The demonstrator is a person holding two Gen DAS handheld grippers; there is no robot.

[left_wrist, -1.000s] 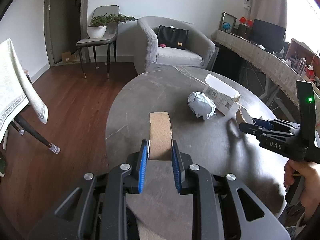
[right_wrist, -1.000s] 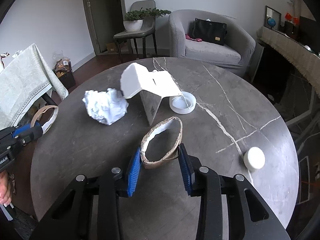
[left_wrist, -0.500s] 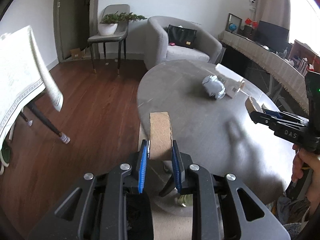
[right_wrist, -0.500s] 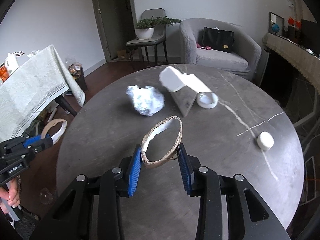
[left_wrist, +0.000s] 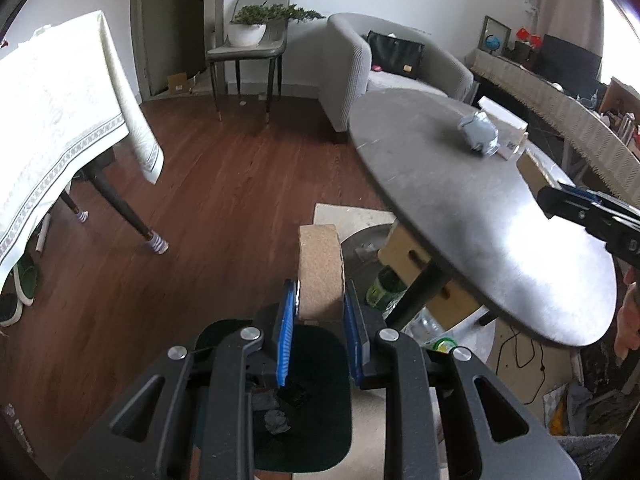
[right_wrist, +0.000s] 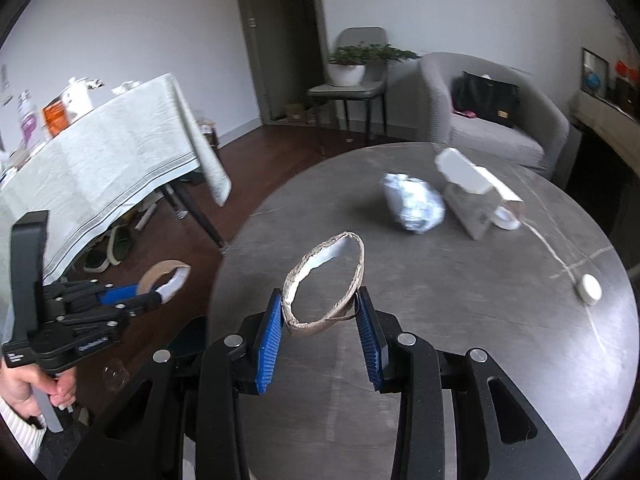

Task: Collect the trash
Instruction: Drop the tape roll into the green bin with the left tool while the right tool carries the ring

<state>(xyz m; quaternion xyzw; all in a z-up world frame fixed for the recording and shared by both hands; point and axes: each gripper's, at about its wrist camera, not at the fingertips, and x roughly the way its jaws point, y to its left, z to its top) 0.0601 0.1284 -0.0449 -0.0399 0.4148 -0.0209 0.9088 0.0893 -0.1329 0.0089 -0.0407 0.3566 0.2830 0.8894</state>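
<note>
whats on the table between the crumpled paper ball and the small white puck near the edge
In the right wrist view, a tipped white box and a white tape roll sit between the crumpled paper ball and white puck.

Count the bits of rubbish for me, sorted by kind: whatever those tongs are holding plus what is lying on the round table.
Cardboard rings: 2 (left ring, right ring, both held)
Crumpled paper ball: 1
White box: 1
White tape roll: 1
White disc: 1
Total: 6
</note>
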